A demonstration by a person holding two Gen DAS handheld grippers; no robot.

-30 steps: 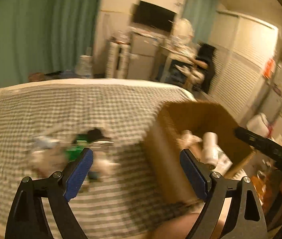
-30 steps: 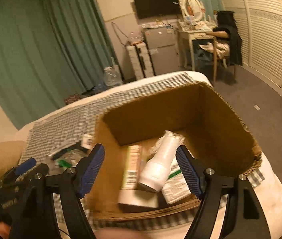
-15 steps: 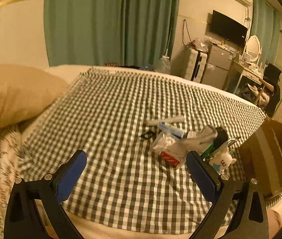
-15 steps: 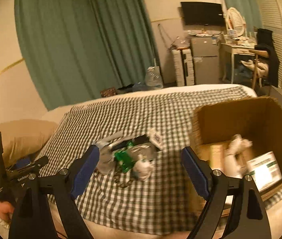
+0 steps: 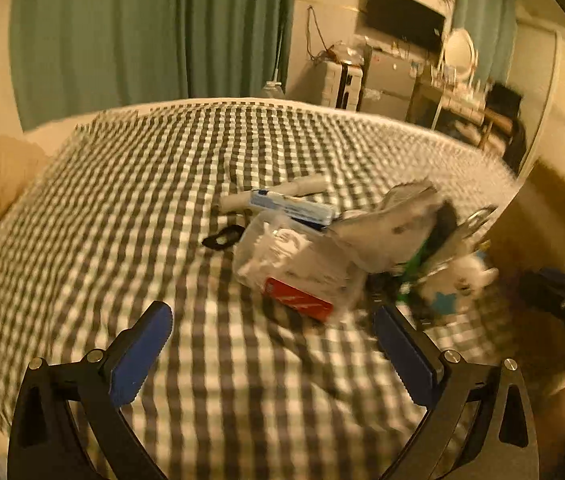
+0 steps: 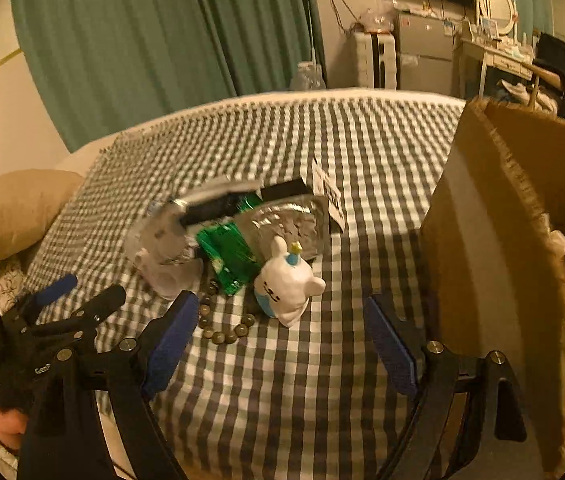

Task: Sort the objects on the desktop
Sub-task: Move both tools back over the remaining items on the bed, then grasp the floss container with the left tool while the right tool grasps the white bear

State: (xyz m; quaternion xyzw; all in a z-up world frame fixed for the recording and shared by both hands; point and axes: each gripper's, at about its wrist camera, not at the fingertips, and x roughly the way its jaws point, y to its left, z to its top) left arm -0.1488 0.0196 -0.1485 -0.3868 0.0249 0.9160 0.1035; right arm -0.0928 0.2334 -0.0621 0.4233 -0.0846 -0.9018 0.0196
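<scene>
A pile of small objects lies on the checked cloth [image 5: 142, 208]. The left wrist view shows a clear bag with a red box [image 5: 294, 276], a blue-and-white tube [image 5: 290, 206], a white roll [image 5: 282, 192] and a small black ring [image 5: 222, 238]. My left gripper [image 5: 270, 316] hangs open just short of the bag, nothing between its pads. The right wrist view shows a white bunny figure [image 6: 286, 284], a green packet [image 6: 230, 256], a silver foil bag [image 6: 286, 224] and a bead bracelet [image 6: 222, 328]. My right gripper [image 6: 282, 304] is open above the bunny, not touching it.
An open cardboard box [image 6: 494, 248] stands at the right on the cloth, with packages inside. A tan pillow [image 6: 14, 204] lies at the left. The left gripper [image 6: 78, 300] shows at the lower left of the right wrist view. Green curtains and furniture stand behind.
Both views have swung from the cardboard box to the pile. Both grippers have come down and closer to the objects, and their jaws stand a little wider.
</scene>
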